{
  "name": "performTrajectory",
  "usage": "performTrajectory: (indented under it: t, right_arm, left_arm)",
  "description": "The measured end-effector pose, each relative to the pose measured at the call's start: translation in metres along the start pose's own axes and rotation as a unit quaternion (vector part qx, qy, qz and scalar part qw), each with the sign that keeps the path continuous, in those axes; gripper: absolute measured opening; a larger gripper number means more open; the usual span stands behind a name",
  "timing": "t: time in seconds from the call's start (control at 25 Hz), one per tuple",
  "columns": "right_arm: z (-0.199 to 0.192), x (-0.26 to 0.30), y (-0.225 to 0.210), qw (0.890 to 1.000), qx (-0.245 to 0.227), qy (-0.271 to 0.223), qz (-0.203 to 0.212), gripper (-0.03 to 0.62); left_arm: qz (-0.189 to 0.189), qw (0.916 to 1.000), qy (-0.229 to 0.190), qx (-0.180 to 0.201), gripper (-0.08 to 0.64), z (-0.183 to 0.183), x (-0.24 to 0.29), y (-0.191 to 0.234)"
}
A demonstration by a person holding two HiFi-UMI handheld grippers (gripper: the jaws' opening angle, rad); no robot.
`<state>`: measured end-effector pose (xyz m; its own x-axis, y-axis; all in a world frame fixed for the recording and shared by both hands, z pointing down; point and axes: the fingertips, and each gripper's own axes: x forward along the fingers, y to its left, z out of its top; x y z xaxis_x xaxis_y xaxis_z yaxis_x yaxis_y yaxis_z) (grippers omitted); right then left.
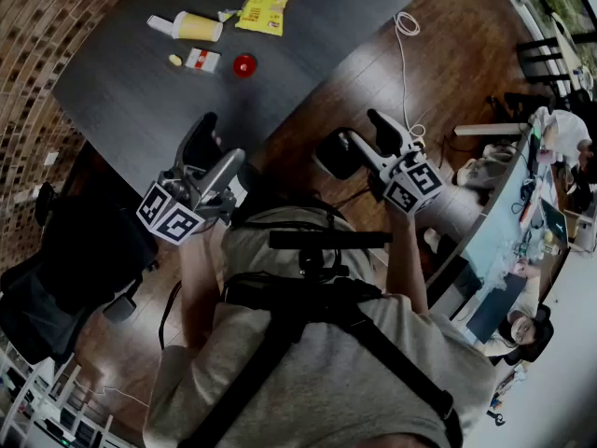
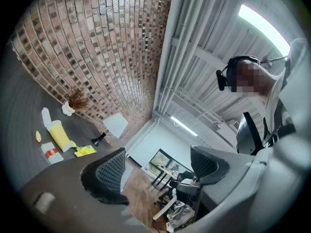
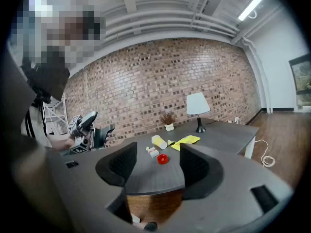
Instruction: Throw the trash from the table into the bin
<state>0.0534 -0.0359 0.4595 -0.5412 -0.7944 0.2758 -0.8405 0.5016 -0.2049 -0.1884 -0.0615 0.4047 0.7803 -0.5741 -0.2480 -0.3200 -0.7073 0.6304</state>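
Observation:
On the dark table [image 1: 140,91] lie a tipped yellow cup [image 1: 191,27], a yellow wrapper [image 1: 264,7], a small white-and-red box [image 1: 202,60], a red cap [image 1: 244,64] and a small pale scrap [image 1: 174,60]. My left gripper [image 1: 216,143] is off the table's near edge, open, with nothing between its jaws. My right gripper [image 1: 359,136] hangs over the wooden floor, also open with nothing in it. In the right gripper view the cap [image 3: 163,159], box [image 3: 153,152], cup [image 3: 159,141] and wrapper [image 3: 185,140] lie beyond the open gripper [image 3: 156,166]. The left gripper view shows the cup [image 2: 59,134] far left.
A white cable [image 1: 406,26] loops on the floor by the table's right corner. A black office chair [image 1: 65,269] stands at the left. A long desk [image 1: 522,203] with seated people runs along the right. A lamp [image 3: 198,108] and a small plant vase [image 3: 169,125] stand at the table's back.

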Motion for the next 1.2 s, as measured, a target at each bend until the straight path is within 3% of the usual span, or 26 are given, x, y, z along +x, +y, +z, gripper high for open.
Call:
performTrajectory:
  t: [0.12,0.32,0.48,0.72,0.8,0.84,0.96,1.2]
  right_arm:
    - [-0.021,0.052,0.013,0.998,-0.015,0.062,0.009,0.221]
    - [-0.056,0.147,0.030,0.987,-0.035,0.145,0.053,0.221]
    - [-0.076,0.221,0.022,0.974,-0.060,0.205,0.073,0.221]
    - [-0.129,0.326,-0.023,0.947,-0.071,0.305,0.066,0.219]
    - [-0.148,0.346,-0.033,0.937,-0.062,0.338,0.062,0.219]
    - [-0.157,0.352,-0.037,0.932,-0.056,0.354,0.059,0.165]
    - [-0.178,0.361,-0.041,0.919,-0.037,0.389,0.057,0.160]
    - [-0.180,0.348,-0.032,0.923,-0.007,0.379,0.063,0.043]
  left_arm:
    - [0.016,0.9999,0.000,-0.007,0.408,0.015,-0.022,0.023]
    - [0.054,0.9983,-0.018,-0.010,0.408,0.036,-0.063,0.055]
    - [0.088,0.9951,-0.043,-0.008,0.408,0.047,-0.089,0.067]
    - [0.155,0.9841,-0.085,0.015,0.408,0.063,-0.119,0.077]
    - [0.179,0.9781,-0.104,0.019,0.408,0.068,-0.124,0.078]
    - [0.187,0.9758,-0.112,0.021,0.407,0.070,-0.125,0.076]
    - [0.197,0.9724,-0.122,0.028,0.408,0.074,-0.121,0.073]
    - [0.173,0.9782,-0.113,0.021,0.408,0.076,-0.103,0.070]
